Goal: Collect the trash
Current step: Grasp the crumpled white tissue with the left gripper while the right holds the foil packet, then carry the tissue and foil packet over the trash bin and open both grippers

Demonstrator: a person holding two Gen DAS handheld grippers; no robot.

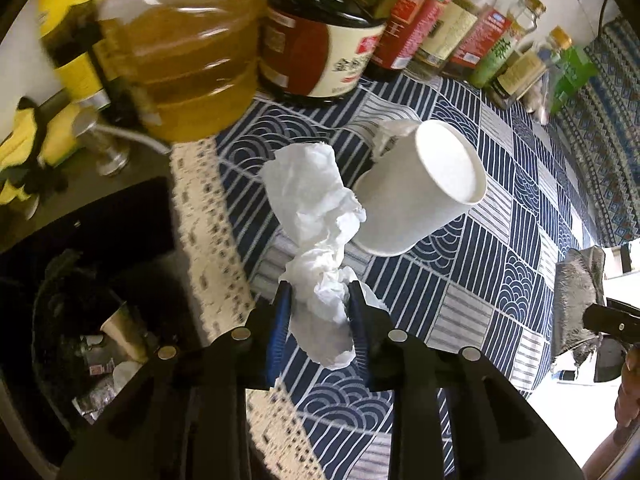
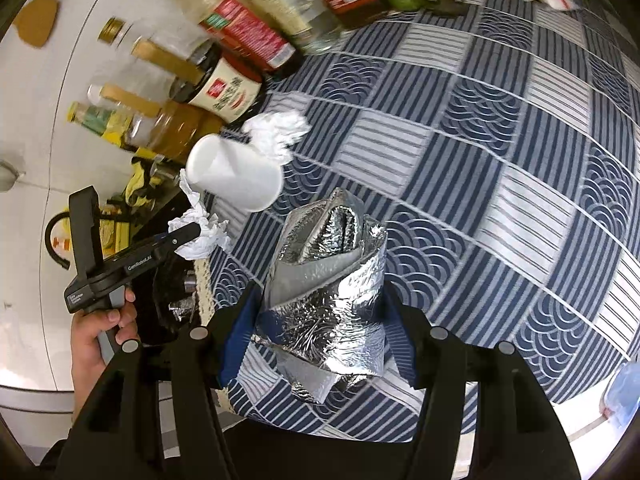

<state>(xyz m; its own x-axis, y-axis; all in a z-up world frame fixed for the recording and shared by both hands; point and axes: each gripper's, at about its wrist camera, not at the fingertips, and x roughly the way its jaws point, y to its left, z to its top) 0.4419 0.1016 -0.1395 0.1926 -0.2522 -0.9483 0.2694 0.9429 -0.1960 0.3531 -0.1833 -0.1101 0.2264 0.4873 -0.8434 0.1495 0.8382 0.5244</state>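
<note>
My left gripper (image 1: pixel 319 300) is shut on a crumpled white tissue (image 1: pixel 316 216), which stretches up from between the blue pads. Just beyond the tissue, a white paper cup (image 1: pixel 424 188) lies tipped on the blue patterned tablecloth (image 1: pixel 472 280), with another white tissue wad (image 1: pixel 390 134) behind it. My right gripper (image 2: pixel 320 320) is shut on a crumpled silver foil pouch (image 2: pixel 328 272), held above the cloth. From the right wrist view the left gripper (image 2: pixel 196 236), tissue (image 2: pixel 200 236) and cup (image 2: pixel 236 176) appear at the left. The foil pouch (image 1: pixel 576 304) shows at the right edge of the left wrist view.
A row of sauce and oil bottles (image 1: pixel 320 40) lines the back of the table. Left of the table edge sits a dark bin (image 1: pixel 92 340) holding rubbish. A person's hand (image 2: pixel 100 336) grips the left tool's handle. Yellow items (image 1: pixel 24 152) lie at the far left.
</note>
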